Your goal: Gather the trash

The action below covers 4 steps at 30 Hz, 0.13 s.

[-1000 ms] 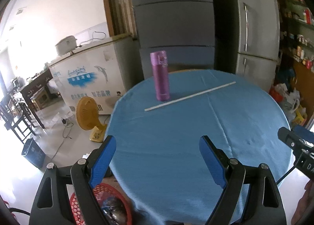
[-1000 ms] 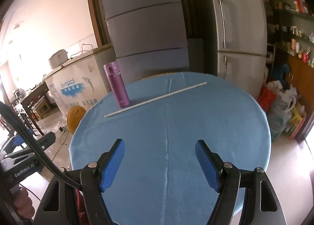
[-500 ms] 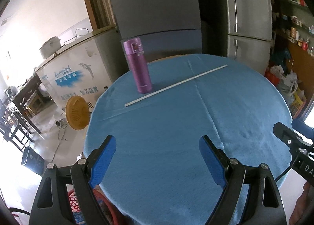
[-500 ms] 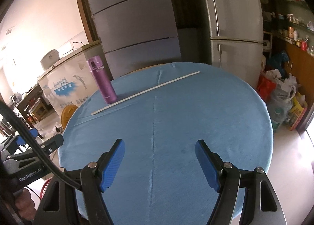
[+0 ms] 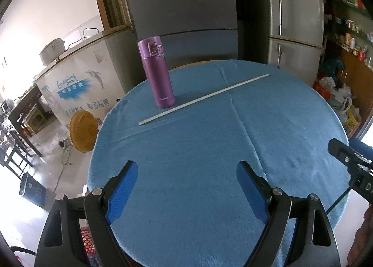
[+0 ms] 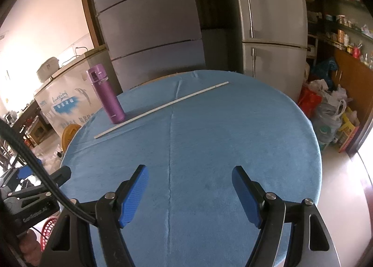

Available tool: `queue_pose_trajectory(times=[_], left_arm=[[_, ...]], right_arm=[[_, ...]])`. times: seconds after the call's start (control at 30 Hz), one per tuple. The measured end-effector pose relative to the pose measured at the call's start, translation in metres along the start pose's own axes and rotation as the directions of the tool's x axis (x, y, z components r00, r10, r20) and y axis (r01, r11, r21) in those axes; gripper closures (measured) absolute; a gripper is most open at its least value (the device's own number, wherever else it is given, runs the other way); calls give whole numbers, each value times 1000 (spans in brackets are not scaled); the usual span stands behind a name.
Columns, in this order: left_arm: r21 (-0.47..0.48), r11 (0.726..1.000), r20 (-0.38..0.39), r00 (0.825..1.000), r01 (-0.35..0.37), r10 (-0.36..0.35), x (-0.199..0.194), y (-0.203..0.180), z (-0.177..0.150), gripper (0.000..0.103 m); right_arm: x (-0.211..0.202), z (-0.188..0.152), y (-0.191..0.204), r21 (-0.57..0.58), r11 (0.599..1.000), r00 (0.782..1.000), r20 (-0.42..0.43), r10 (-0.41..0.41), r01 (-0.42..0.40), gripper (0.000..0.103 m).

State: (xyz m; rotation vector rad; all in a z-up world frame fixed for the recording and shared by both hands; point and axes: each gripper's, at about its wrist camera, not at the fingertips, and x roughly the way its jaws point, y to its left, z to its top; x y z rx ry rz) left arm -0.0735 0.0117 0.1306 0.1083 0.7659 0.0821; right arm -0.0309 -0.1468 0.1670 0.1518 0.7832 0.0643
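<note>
Hovering over blue round table, left gripper and right gripper fingers apart, empty, purple flask upright just beside white stick.

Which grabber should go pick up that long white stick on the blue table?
Probably the left gripper. Both stand open and empty, but the white stick has its near end on the left, beside the purple bottle, farther from the right gripper.

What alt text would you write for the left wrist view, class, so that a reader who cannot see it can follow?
The open left gripper hovers empty over a round table covered in blue cloth. Farther back, a purple flask stands upright beside a long thin white stick lying diagonally. A red basket peeks out below the table's near edge.
</note>
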Motion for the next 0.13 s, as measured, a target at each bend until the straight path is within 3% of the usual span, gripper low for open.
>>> queue_pose_trajectory(times=[0.13], left_arm=[[4,999,-33,999,39,-38,24,6,-2,16]], right_arm=[[24,0,-1,10,999,999,-33,-37,37,26]])
